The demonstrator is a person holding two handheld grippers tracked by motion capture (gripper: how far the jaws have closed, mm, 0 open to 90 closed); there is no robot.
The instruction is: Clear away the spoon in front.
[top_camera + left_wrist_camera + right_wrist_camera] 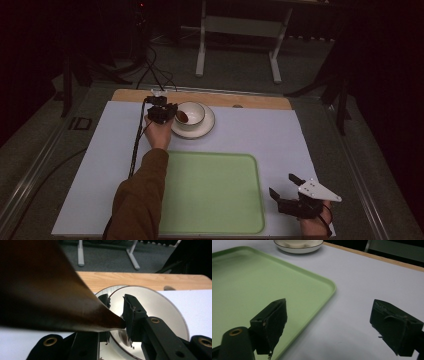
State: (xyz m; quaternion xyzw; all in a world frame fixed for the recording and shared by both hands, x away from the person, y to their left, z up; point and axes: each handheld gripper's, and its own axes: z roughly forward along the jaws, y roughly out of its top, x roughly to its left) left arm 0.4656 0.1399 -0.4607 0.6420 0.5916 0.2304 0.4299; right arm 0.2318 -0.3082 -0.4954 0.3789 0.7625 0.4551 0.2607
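A green tray (212, 192) lies on the white table (260, 132).

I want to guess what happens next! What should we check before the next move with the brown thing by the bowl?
1. Left gripper jaws pinch the brown thing: ok.
2. Bowl upright on its plate: ok.
3. Green tray lies flat on the table: ok.
4. Right gripper open, apart from the tray: ok.
5. What the brown thing is: cannot tell.
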